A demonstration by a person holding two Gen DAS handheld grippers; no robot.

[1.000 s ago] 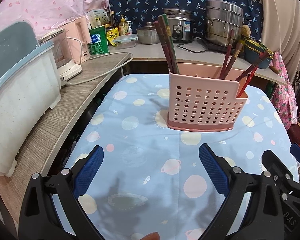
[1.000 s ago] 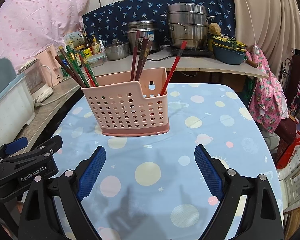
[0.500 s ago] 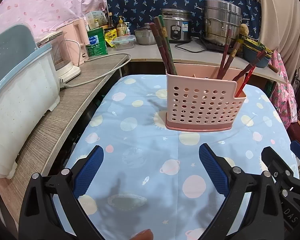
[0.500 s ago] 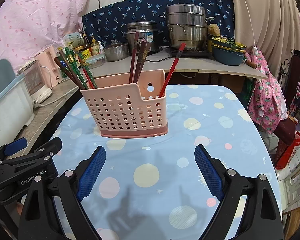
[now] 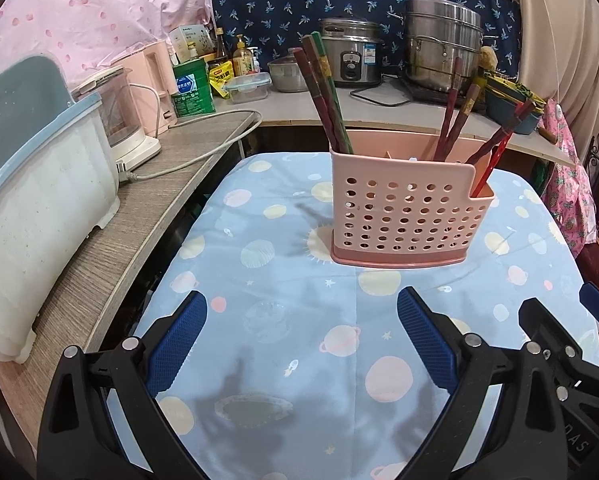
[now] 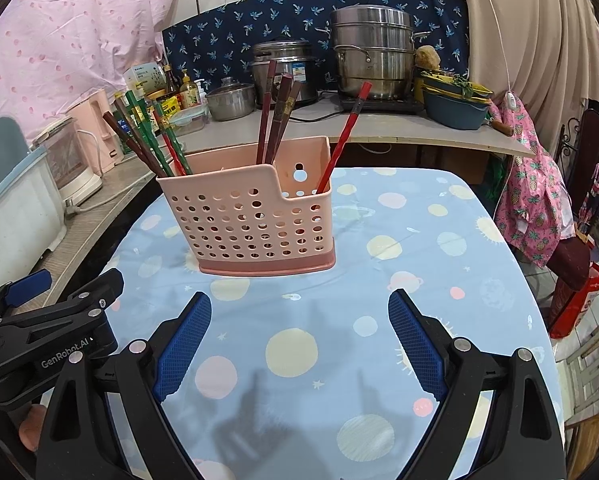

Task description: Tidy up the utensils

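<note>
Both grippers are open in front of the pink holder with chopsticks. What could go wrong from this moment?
1. The pink holder looks light and stands free on the tablecloth; pulling a leaning chopstick could tip or drag it.
2. The red chopstick leans far out of the low end compartment, so a bump from the right gripper may knock it out.
3. The left gripper sits close beside the right; they could collide.

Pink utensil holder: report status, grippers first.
Left gripper open, empty. Right gripper open, empty. Pink utensil holder upright on table, chopsticks inside. Path clear.
</note>
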